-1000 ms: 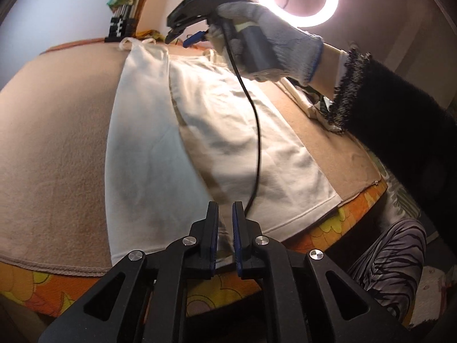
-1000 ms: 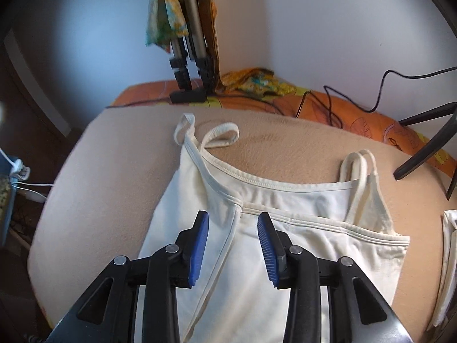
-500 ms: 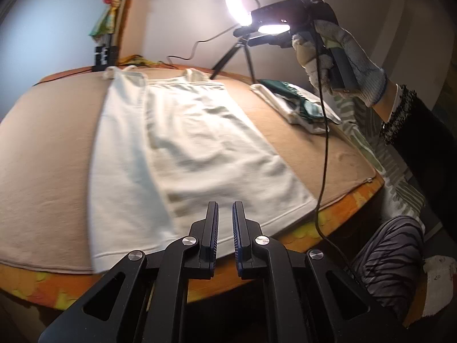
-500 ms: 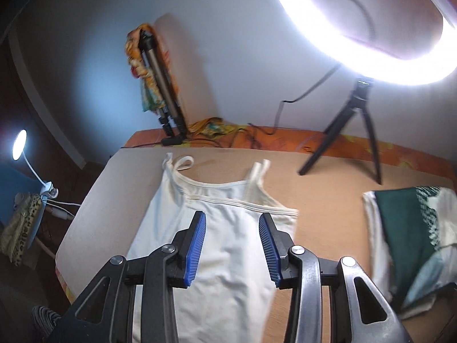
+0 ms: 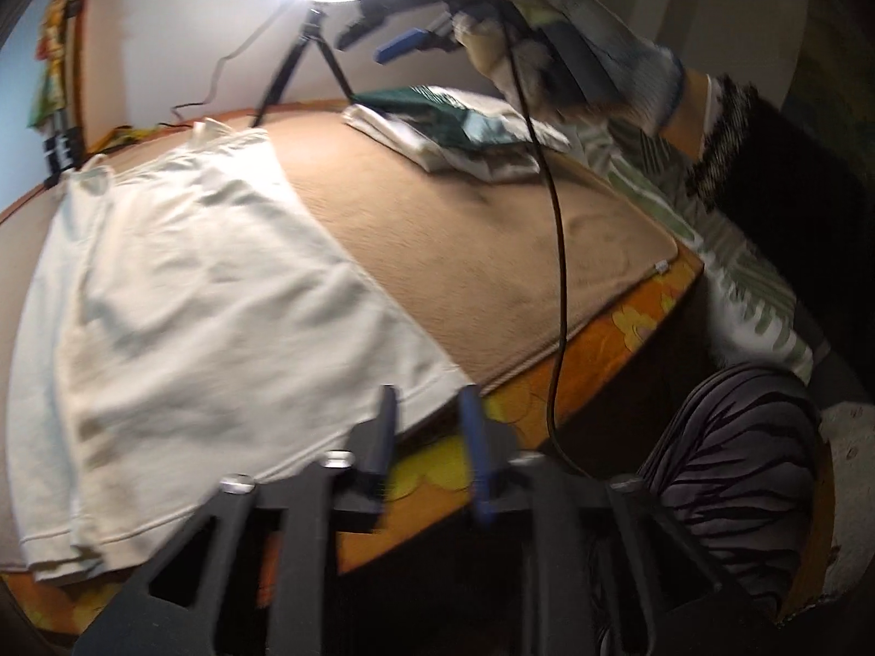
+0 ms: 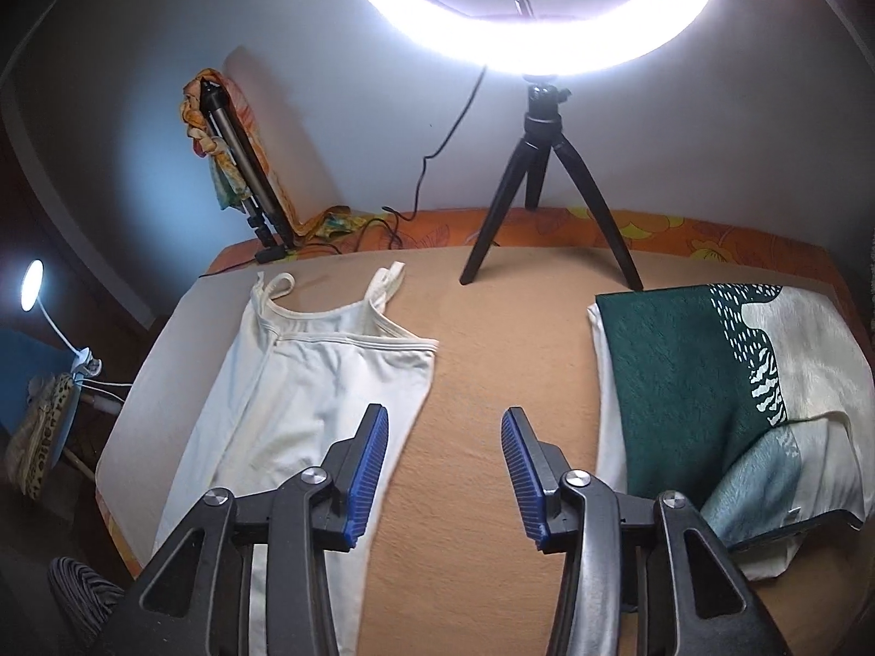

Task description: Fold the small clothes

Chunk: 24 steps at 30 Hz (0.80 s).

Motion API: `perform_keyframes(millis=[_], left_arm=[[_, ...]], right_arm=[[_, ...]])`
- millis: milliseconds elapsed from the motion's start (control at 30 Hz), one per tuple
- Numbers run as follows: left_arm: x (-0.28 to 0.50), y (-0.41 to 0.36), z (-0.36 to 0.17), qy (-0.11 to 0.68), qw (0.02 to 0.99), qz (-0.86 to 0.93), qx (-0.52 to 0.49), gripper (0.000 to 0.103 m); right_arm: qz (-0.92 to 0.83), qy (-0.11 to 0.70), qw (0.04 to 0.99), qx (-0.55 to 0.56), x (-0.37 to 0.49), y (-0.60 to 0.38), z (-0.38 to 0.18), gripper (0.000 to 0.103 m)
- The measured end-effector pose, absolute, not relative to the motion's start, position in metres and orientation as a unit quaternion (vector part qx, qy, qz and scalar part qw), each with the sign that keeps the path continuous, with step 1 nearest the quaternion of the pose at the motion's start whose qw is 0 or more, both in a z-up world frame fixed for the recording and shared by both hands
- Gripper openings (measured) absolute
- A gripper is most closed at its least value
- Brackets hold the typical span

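Note:
A cream strappy top [image 6: 306, 382] lies flat on the tan table cover [image 6: 492, 355], one long side folded over the middle, straps toward the wall. It also shows in the left wrist view [image 5: 191, 317], its hem at the near table edge. My left gripper [image 5: 426, 410] is open and empty, just off the hem's right corner. My right gripper [image 6: 444, 454] is open and empty, held high above the cover between the top and a folded pile; it shows in the left wrist view [image 5: 394, 38] in a gloved hand.
A pile of folded clothes, green and white on top [image 6: 711, 372], lies at the right. A ring light on a black tripod [image 6: 541, 164] stands at the back. A second stand [image 6: 246, 175] and cables sit back left. A black cable [image 5: 558, 273] hangs from the right gripper.
My left gripper has opened and shifted right along the hem. My right gripper has risen and swung right, away from the top, and its jaws are wider apart.

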<state>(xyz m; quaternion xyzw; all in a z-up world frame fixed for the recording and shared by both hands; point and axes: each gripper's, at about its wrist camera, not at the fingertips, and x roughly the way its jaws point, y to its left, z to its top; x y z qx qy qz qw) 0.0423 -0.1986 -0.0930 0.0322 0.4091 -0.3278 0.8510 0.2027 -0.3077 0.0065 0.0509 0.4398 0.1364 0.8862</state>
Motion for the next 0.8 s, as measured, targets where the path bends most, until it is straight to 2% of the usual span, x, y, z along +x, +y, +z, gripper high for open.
perform_keyframes(millis=[67, 433, 567, 667, 733, 800], left_arm=[[0.042, -0.211, -0.097, 0.409, 0.852, -0.324, 0.044, 0.05], [0.054, -0.23, -0.113, 0.421, 0.858, -0.288, 0.06, 0.049], [0.058, -0.226, -0.115, 0.415, 0.864, -0.28, 0.055, 0.033], [0.065, -0.22, -0.115, 0.419, 0.862, -0.283, 0.036, 0.012], [0.068, -0.215, -0.115, 0.422, 0.861, -0.284, 0.019, 0.009], [0.068, -0.212, -0.114, 0.421, 0.862, -0.284, 0.008, 0.008]], right_arm=[[0.142, 0.441, 0.885, 0.05, 0.206, -0.311, 0.0, 0.051], [0.172, 0.469, 0.862, 0.084, 0.251, -0.295, -0.059, 0.052], [0.18, 0.477, 0.855, 0.096, 0.273, -0.281, -0.078, 0.052], [0.186, 0.483, 0.85, 0.099, 0.286, -0.268, -0.091, 0.052], [0.186, 0.488, 0.848, 0.095, 0.292, -0.26, -0.098, 0.05], [0.186, 0.494, 0.844, 0.093, 0.296, -0.254, -0.106, 0.04]])
